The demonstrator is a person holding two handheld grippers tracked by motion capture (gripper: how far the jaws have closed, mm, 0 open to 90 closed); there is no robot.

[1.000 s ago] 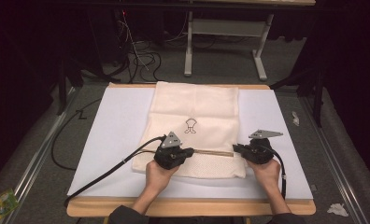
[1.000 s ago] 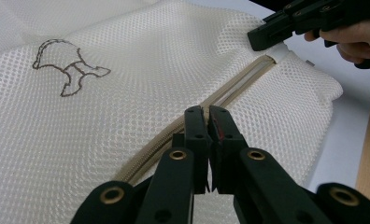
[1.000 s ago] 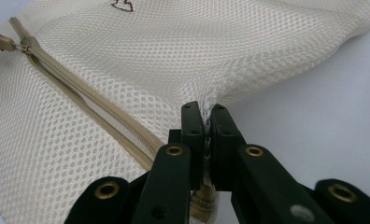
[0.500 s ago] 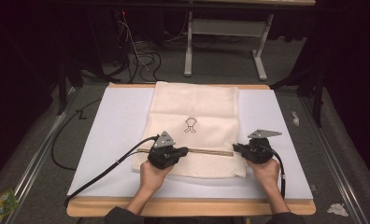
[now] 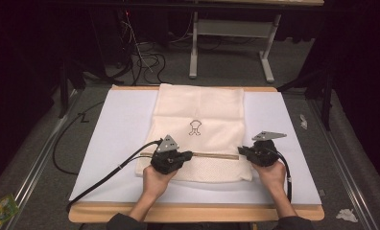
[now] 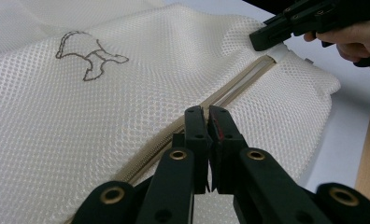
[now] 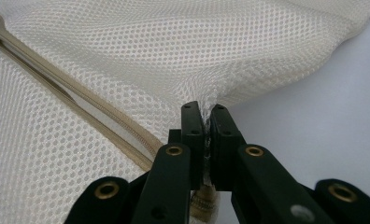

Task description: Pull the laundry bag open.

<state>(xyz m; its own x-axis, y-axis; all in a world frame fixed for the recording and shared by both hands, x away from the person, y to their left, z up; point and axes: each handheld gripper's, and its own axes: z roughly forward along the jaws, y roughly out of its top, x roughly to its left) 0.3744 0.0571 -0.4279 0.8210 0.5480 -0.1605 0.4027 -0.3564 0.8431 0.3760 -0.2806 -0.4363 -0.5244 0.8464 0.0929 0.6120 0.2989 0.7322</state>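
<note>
high view, surface: white sheet [image 5: 116, 139] on a wooden desk [image 5: 193, 213], dark room with cables behind
bag: cream mesh laundry bag [image 5: 200, 115], mid-desk, zipper [image 5: 217, 155] partly open
left gripper [image 5: 187, 155]: clamped on the zipper pull
right gripper [image 5: 241, 150]: clamped on the bag's zipper end

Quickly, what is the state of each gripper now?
Left gripper: closed on the zipper of the cream mesh laundry bag, apparently its slider.
Right gripper: closed on the bag's mesh at the zipper end.

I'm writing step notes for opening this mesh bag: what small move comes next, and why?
Probably slide the left claw further left along the zipper. It is shut on the slider end, the right claw pins the mesh bag at the other end, and the zipper gapes partway.
</note>
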